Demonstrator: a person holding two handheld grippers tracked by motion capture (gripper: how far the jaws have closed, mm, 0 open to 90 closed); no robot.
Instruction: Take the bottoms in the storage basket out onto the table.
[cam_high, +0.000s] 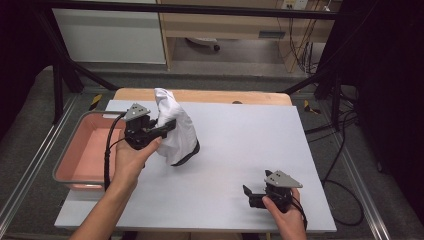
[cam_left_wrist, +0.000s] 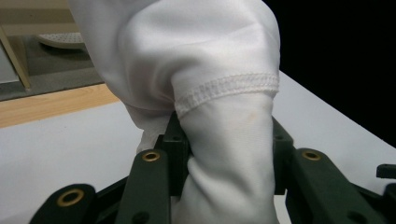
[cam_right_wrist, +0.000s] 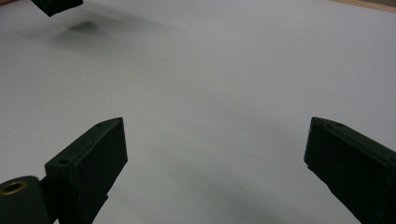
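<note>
Two grippers at work: left gripper (cam_high: 167, 127) clamps a white cloth (cam_high: 175, 130) lifted just right of the pink tray (cam_high: 67, 150), right gripper (cam_high: 255, 196) idle, jaws wide and empty, well right of it; next probably needs a second grasp to spread the cloth.

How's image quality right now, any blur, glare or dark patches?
High view: even light, no glare, black surroundings. Left gripper view: white cloth sharp enough to show hem stitching, background soft. Right gripper view: open jaws dim and slightly blurred, faint shadows on the grey table.
</note>
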